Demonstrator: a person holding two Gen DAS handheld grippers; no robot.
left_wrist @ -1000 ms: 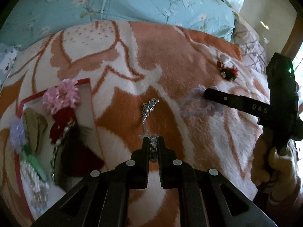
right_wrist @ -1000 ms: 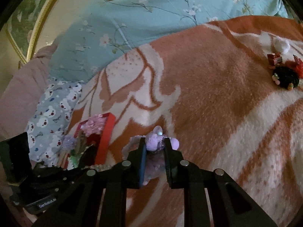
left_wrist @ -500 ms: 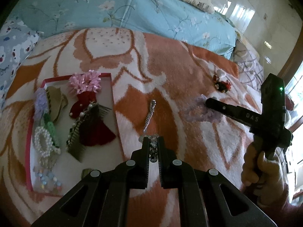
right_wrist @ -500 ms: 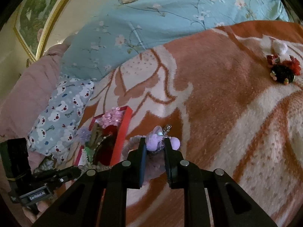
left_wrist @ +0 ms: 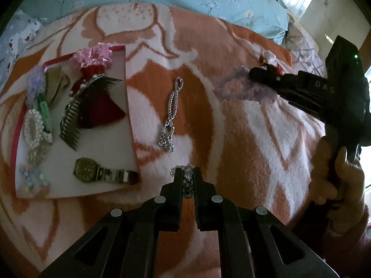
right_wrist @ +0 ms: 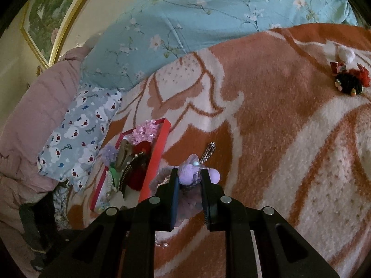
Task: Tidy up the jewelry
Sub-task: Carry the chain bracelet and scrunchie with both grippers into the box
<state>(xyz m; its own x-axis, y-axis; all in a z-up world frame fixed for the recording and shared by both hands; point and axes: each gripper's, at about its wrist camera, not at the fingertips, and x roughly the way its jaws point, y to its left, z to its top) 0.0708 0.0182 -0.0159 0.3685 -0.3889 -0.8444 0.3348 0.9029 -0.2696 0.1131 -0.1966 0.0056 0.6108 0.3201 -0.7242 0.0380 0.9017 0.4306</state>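
Blanket: orange and white fleece blanket point(left_wrist: 266, 125) covered the bed, soft and giving under whatever lay on it.
Tray: a red-edged tray point(left_wrist: 126, 97) sat on the blanket at the left, holding a watch point(left_wrist: 102, 173), a dark comb point(left_wrist: 76, 115), a pink flower clip point(left_wrist: 94, 54) and a pearl piece point(left_wrist: 33, 127).
Left gripper: left gripper point(left_wrist: 187, 173) pointed steeply down, just right of the tray's near corner; its jaws were closed on a clear bead string point(left_wrist: 186, 180), only part of which showed.
Right gripper: right gripper point(right_wrist: 189, 176) had its jaws clamped on a purple scrunchie point(right_wrist: 190, 169), held off the blanket, right of the tray.
Chain: a silver chain point(left_wrist: 171, 113) lay loose on the blanket between tray and scrunchie, ungripped.
Far item: a red and black clip point(right_wrist: 350, 81) lay well apart, toward the far right.
Handling, beads: probably light, hard and slippery; likely to swing, so best pinched across one bead.
Handling, scrunchie: soft, light, squashes easily; any part of the ring should hold.
Handling, chain: limp and thin; best taken at its bunched near end.
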